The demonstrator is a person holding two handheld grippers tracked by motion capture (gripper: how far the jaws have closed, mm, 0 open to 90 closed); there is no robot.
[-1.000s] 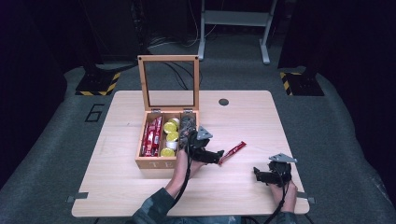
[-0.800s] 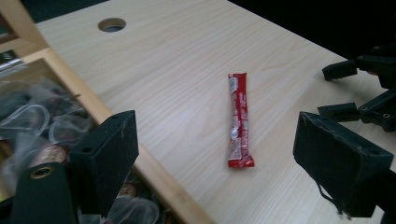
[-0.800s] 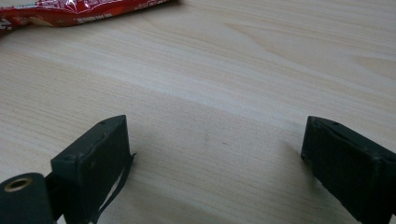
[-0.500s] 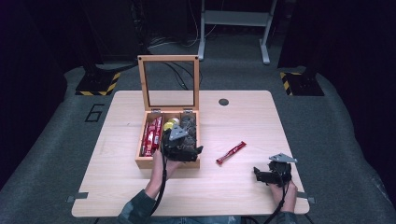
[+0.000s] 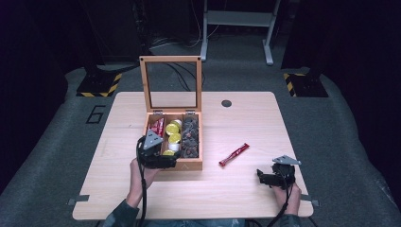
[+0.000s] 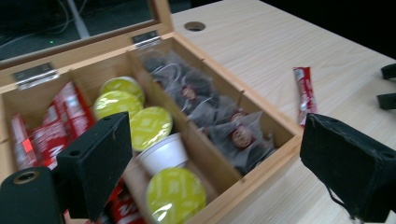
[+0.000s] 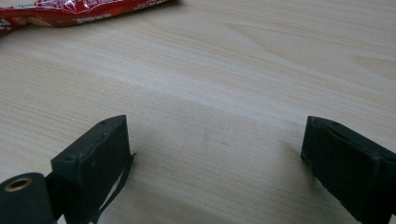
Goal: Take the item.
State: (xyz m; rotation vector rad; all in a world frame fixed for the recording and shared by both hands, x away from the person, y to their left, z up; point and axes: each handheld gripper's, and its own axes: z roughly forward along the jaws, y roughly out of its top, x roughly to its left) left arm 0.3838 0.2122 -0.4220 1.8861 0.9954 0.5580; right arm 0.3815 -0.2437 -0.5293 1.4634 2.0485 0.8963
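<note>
A wooden box [image 5: 194, 165] with its glass lid [image 5: 171, 85] standing up sits mid-table. It has three compartments: red sachets [image 6: 51, 121], yellow-lidded capsules [image 6: 149, 126] and dark tea bags [image 6: 210, 112]. My left gripper [image 5: 165, 158] hovers over the box's front left corner, open and holding nothing [image 6: 215, 140]. One red sachet [image 5: 234, 154] lies on the table to the right of the box [image 6: 303, 91]. My right gripper [image 5: 261, 176] rests low near the front right edge, open over bare wood [image 7: 217, 135], with the sachet [image 7: 70, 11] just ahead of it.
The light wood table [image 5: 246, 123] has a round cable hole [image 5: 226, 103] behind the box. Grey floor surrounds it, with yellow-black striped blocks [image 5: 99, 85] and a white frame stand [image 5: 236, 28] beyond the far edge.
My left gripper has moved left, from beside the loose sachet across the box to its front left corner. The sachet and the right gripper have stayed put.
</note>
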